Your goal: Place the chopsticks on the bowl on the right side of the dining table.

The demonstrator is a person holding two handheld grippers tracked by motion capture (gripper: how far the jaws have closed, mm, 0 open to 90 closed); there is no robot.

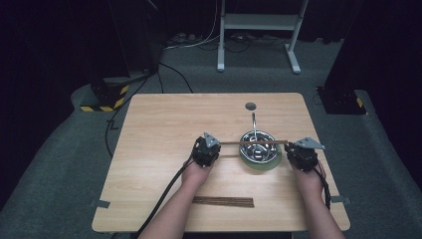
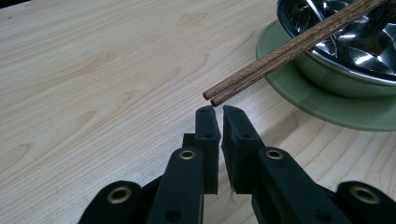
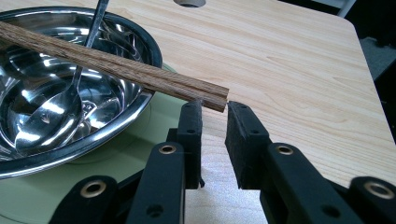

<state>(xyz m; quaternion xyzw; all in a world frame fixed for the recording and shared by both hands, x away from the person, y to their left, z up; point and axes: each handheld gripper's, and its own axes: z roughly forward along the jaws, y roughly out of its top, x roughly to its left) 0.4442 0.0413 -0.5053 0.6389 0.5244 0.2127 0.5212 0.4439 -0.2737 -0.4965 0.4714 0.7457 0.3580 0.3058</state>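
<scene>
Chopsticks (image 1: pixel 254 142): laid across bowl (image 1: pixel 257 152) rim, 9 to 3 o'clock.
Left gripper (image 2: pixel 219 112): closed, nothing held.
Right gripper (image 3: pixel 214 108): slightly parted, nothing clamped.

1. The high view is dim at its edges: the floor (image 1: pixel 59 164) and the far background sink into near black, while the table (image 1: pixel 164 124) is lit evenly from above.
2. Shadows on the table are faint and short, close under the hands.
3. The high view is soft and grainy, with small details smeared.
4. The steel bowl (image 3: pixel 70 93) throws bright white glints in both gripper views, and the spoon (image 3: pixel 51 112) reflects light too.
5. In both gripper views, the black jaws at the bottom edge are slightly blurred, and the wood grain is sharp.
</scene>
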